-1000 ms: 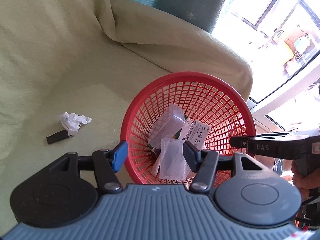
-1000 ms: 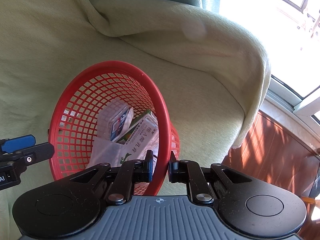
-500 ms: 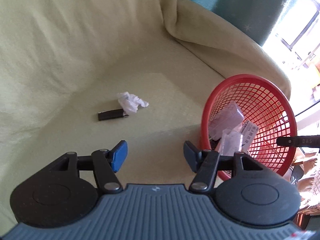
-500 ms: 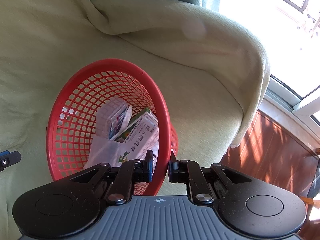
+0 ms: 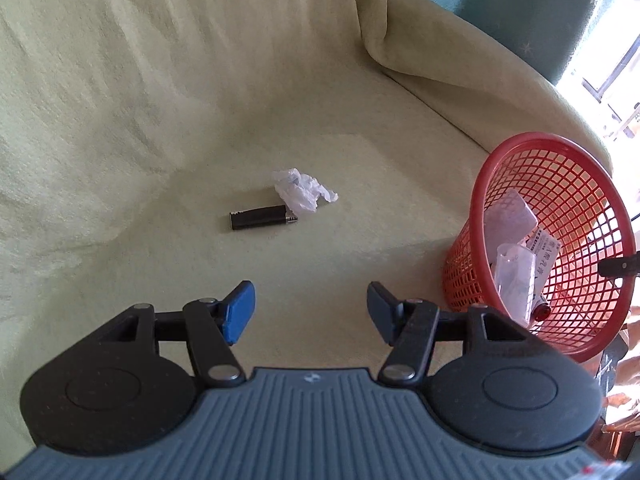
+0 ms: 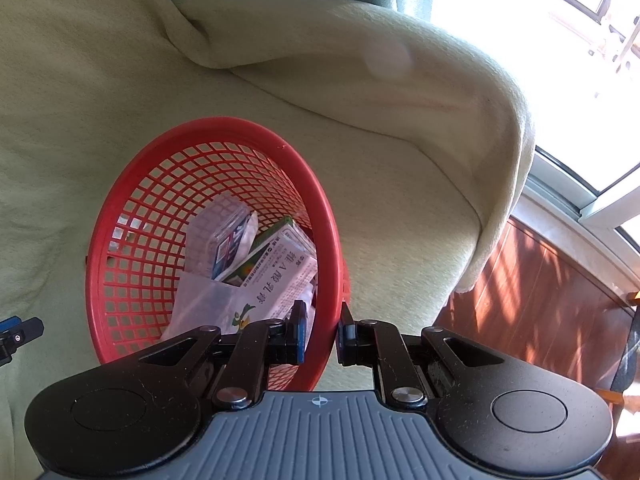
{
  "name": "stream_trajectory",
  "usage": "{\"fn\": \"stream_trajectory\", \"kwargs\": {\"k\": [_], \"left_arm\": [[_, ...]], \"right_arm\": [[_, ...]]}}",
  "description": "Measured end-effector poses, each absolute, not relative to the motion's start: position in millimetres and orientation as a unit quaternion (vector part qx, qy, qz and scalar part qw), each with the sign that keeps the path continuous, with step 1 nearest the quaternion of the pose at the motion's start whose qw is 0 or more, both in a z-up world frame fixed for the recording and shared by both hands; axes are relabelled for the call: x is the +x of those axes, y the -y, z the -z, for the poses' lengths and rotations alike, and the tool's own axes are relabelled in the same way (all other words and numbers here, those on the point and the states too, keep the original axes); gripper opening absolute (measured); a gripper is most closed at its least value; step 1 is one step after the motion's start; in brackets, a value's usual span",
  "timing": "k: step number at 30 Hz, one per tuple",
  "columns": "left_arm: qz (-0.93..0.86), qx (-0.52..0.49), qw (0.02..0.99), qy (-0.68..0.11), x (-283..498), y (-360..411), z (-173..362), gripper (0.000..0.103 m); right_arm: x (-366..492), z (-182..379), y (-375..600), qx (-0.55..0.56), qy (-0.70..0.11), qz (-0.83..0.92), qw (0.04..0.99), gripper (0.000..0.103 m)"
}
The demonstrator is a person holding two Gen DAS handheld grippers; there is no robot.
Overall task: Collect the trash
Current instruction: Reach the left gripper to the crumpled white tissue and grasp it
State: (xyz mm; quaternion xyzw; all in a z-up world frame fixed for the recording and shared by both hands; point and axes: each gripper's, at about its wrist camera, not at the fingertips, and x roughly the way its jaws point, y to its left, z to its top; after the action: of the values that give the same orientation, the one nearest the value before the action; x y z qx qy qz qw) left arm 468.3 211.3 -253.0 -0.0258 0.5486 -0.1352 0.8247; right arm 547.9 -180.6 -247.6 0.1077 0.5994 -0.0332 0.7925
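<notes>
A crumpled white tissue (image 5: 303,193) and a black lighter (image 5: 262,217) lie side by side on the pale green sofa seat. My left gripper (image 5: 310,312) hangs open and empty above the seat, short of both. To its right, a red mesh basket (image 5: 582,216) stands tilted and holds clear plastic cups, a printed carton and other packaging. In the right wrist view my right gripper (image 6: 322,334) is shut on the basket's near rim (image 6: 326,280), one finger inside and one outside. A printed carton (image 6: 276,276) and a clear case (image 6: 228,232) lie inside.
The sofa backrest (image 5: 160,60) rises behind the seat and a padded armrest (image 6: 380,80) curves at the right. Beyond the armrest are a teal curtain (image 5: 500,0), a bright window (image 6: 540,8) and a wooden floor (image 6: 540,300). A person's hand (image 5: 630,332) shows at the far right edge.
My left gripper has swung left, away from over the basket, so the tissue and lighter now sit ahead of it. It stays open. The right gripper keeps its hold on the rim.
</notes>
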Motion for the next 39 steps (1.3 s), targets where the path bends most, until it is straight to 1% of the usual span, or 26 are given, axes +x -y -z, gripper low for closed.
{"fn": "stream_trajectory", "kwargs": {"k": [8, 14, 25, 39], "left_arm": [[0.153, 0.004, 0.825, -0.544, 486.0, -210.9, 271.7, 0.057], [0.167, 0.005, 0.824, -0.541, 504.8, -207.0, 285.0, 0.057], [0.193, 0.038, 0.822, -0.535, 544.8, -186.6, 318.3, 0.057], [0.173, 0.056, 0.813, -0.553, 600.8, -167.5, 376.8, 0.057]], "right_arm": [[547.7, 247.8, 194.7, 0.133, -0.592, 0.070, 0.791, 0.009], [555.3, 244.8, 213.9, 0.140, -0.585, 0.105, 0.792, 0.007], [564.2, 236.3, 253.3, 0.155, -0.580, 0.147, 0.786, 0.007], [560.4, 241.8, 265.6, 0.179, -0.583, 0.156, 0.777, 0.008]]}}
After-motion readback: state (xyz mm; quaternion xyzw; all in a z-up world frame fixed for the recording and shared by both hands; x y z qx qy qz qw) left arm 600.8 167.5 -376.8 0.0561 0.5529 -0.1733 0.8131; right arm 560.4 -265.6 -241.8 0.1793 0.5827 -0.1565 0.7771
